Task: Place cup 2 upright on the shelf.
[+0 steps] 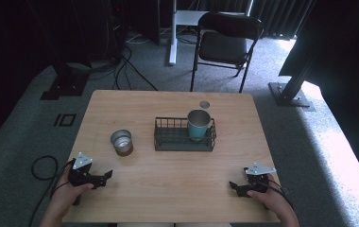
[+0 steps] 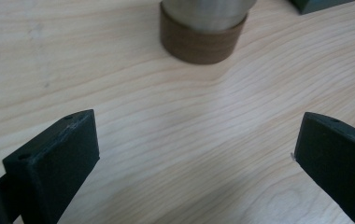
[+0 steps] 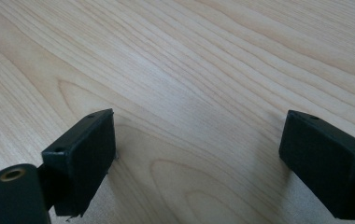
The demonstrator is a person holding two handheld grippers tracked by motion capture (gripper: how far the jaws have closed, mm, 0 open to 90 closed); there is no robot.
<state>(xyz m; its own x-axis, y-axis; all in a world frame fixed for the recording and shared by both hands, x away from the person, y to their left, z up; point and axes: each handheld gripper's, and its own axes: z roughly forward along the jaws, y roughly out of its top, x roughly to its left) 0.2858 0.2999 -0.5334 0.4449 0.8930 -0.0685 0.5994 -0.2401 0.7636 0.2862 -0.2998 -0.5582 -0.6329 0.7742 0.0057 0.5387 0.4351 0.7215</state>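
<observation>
left gripper (image 2: 194, 154) fingers apart – steel cup (image 2: 203, 28) ahead | right gripper (image 3: 199, 158) fingers apart – bare table (image 3: 213, 70)

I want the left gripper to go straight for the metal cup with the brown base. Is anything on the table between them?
Nothing visible. The left gripper sits open near the table's front edge, and bare wood lies between it and the metal cup. The wire basket holding the teal cup stands off to the cup's right.

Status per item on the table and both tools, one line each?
Left tool: open, holding nothing, low over the table.
Right tool: open, holding nothing.
Metal cup: upright on the table, outside the rack.
Teal cup: upright inside the rack.
Wire rack: upright, mid-table.
</observation>
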